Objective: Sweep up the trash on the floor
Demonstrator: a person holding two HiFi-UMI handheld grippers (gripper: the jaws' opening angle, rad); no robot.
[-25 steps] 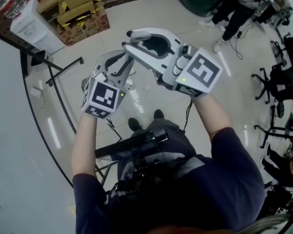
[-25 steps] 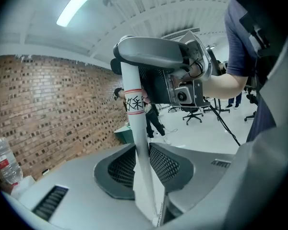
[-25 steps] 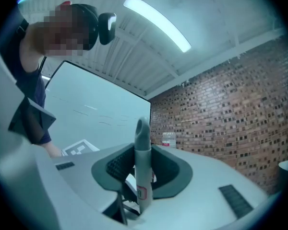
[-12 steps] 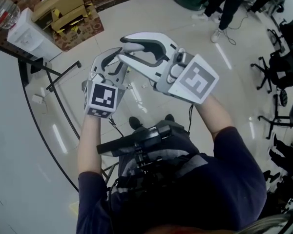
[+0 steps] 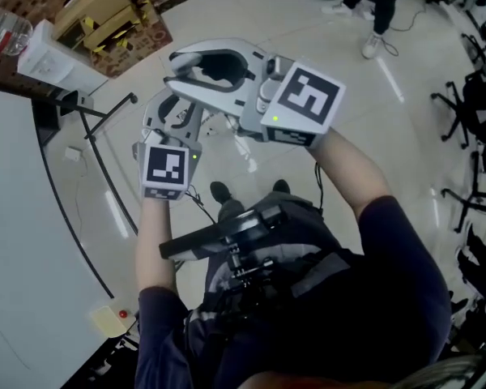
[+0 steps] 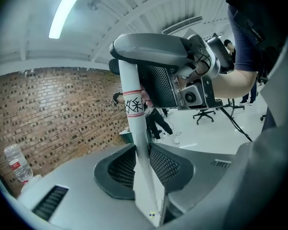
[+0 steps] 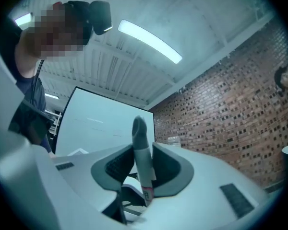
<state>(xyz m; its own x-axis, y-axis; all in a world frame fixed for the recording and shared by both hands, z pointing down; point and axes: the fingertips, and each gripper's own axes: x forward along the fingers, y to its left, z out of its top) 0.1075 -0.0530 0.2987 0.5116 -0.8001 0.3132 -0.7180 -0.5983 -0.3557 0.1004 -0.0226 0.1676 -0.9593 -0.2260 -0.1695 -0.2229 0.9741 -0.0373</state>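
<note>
A white broom handle [image 6: 134, 123] with a red band and black print runs upright between both pairs of jaws. My left gripper [image 6: 143, 162] is shut on its lower part, the mesh pads pressing on either side. Higher up, my right gripper [image 7: 143, 169] is shut on the handle [image 7: 141, 152] just under its grey tip. In the head view the left gripper [image 5: 172, 112] sits below and left of the right gripper [image 5: 182, 63], close together at chest height over the pale floor. The handle is mostly hidden there, and the broom head is out of sight.
Cardboard boxes [image 5: 105, 10] and a water dispenser [image 5: 53, 55] stand at the brick wall, far left. A black stand [image 5: 97, 148] with a small white piece [image 5: 71, 154] at its foot is beside a white board [image 5: 24, 217]. Office chairs [image 5: 470, 112] and a person [image 5: 381, 6] are to the right.
Both grippers have swung together to the left with the handle still in them. In the head view the right gripper has moved up and left, closer over the left one.
</note>
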